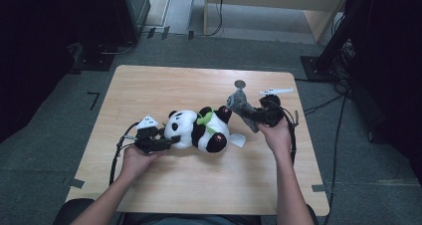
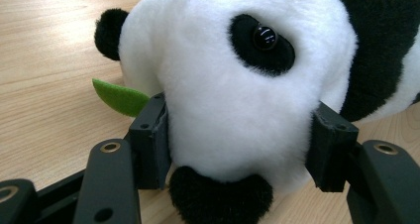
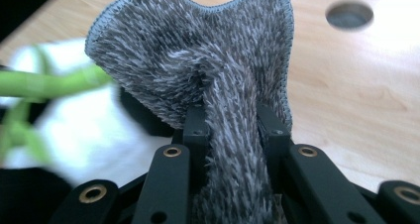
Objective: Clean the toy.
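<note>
While my left tongs [image 1: 175, 140] clamp the plush panda's [image 1: 198, 130] head at frame centre, pinning it to the surface [image 1: 199, 185], my right tongs [image 1: 245, 112] grip a bunched grey cloth [image 1: 239, 103] right of it, apparently ready for wiping.

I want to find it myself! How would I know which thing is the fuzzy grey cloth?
Start at the light wooden table and find the black-and-white plush panda lying in its middle. Just right of the panda, the right gripper pinches a shaggy grey cloth with a stitched edge. It is the only grey, floppy, flat thing there.
</note>
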The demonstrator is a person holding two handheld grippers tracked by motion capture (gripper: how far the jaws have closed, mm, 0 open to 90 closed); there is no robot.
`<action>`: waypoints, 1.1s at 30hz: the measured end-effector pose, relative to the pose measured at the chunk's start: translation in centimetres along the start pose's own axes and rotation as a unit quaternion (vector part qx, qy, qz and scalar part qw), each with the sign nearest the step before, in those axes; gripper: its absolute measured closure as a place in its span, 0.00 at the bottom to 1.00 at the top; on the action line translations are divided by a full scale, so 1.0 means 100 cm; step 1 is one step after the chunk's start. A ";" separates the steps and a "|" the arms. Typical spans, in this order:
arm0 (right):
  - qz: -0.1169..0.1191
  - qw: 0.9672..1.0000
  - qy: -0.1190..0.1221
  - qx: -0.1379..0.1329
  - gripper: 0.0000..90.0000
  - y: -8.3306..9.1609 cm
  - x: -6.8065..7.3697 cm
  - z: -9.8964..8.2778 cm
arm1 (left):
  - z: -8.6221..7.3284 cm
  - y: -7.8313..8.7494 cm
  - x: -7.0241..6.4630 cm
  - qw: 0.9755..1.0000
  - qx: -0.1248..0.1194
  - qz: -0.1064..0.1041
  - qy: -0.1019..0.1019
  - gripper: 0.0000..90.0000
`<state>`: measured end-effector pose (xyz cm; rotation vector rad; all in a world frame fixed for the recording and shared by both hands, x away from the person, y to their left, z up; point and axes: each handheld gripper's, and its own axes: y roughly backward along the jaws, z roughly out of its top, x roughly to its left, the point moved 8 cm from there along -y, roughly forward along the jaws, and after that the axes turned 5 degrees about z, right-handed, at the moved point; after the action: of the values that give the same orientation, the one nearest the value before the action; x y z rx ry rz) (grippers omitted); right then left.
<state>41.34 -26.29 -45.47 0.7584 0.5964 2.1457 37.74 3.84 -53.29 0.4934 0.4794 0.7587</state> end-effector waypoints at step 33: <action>0.069 0.996 0.044 0.040 0.81 -0.038 0.049 -0.043 | 0.000 0.000 -0.002 1.000 0.002 0.002 0.007 0.45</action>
<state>37.75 -20.89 -49.33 0.7703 0.6975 2.3029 37.58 3.73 -53.27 0.4926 0.4940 0.7652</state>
